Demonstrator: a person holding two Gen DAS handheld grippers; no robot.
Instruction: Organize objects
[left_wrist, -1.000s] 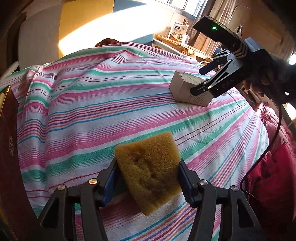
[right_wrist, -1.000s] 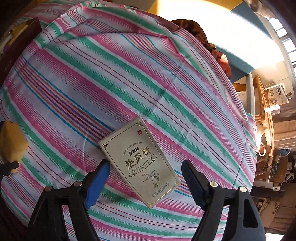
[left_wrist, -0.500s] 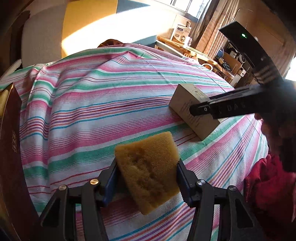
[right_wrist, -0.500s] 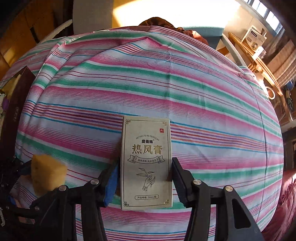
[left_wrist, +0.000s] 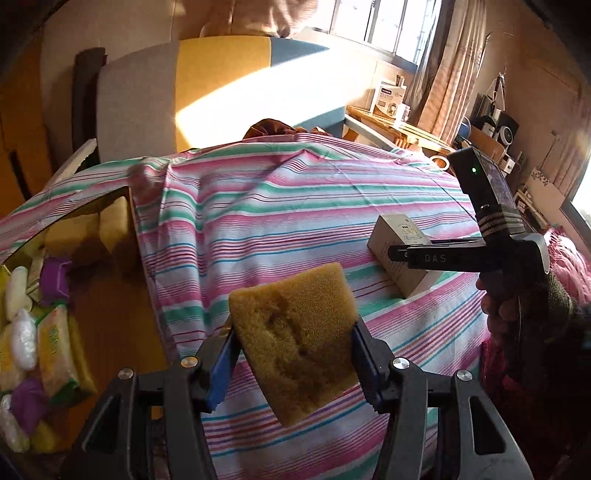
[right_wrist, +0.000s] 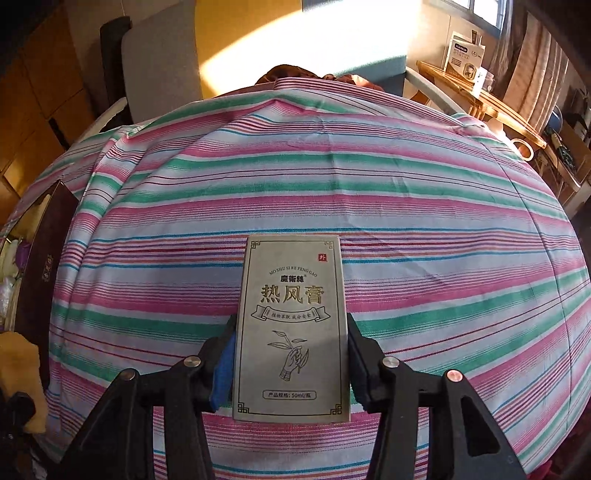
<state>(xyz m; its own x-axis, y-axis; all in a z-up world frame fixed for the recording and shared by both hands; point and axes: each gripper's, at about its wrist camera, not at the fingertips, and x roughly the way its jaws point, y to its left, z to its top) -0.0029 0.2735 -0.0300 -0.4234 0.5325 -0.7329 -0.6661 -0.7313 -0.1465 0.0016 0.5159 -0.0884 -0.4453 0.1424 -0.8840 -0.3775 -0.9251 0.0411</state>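
Now the right gripper (right_wrist: 291, 363) has closed on the box (right_wrist: 291, 328); a second ago its jaws stood wide apart around it. The box looks lifted just off the striped cloth (right_wrist: 332, 177), though that is hard to tell. The left gripper (left_wrist: 293, 365) still squeezes the yellow sponge (left_wrist: 295, 336) and has swung left, so the open bin (left_wrist: 110, 317) with little packets inside now shows beside the cloth. Both things seem ready to go into the bin next.
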